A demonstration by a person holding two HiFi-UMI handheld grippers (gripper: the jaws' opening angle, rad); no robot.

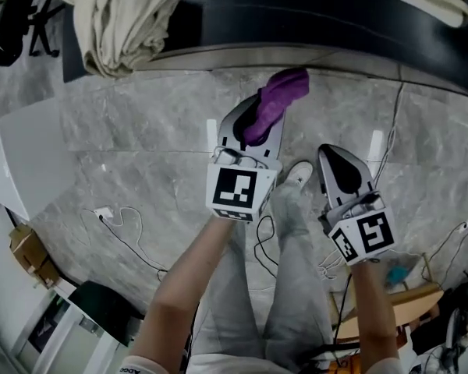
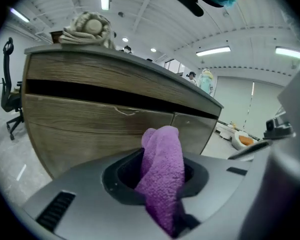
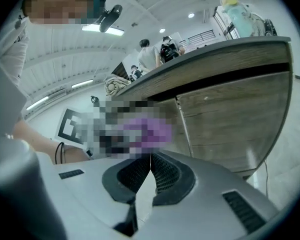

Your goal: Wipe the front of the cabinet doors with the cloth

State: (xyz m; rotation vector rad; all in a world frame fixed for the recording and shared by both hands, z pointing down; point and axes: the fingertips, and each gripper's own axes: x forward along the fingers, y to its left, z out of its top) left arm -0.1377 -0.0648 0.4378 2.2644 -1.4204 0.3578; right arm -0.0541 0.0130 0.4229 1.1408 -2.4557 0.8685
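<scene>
A purple cloth (image 1: 274,104) sticks out of my left gripper (image 1: 257,123), which is shut on it. In the left gripper view the cloth (image 2: 162,171) rises between the jaws, in front of the wood-grain cabinet doors (image 2: 105,129), a short way off them. My right gripper (image 1: 342,171) hangs to the right over the floor, shut and empty; its ribbed pads (image 3: 162,171) meet tip to tip. From the right gripper view the cabinet front (image 3: 230,119) runs along the right, with the door seam visible.
A dark countertop (image 1: 312,14) tops the cabinet, with a bundle of beige cloth (image 1: 117,18) on its left end. Cables (image 1: 129,236) trail over the grey marble floor. An office chair (image 2: 7,91) stands left of the cabinet. My legs and shoe (image 1: 296,178) are below.
</scene>
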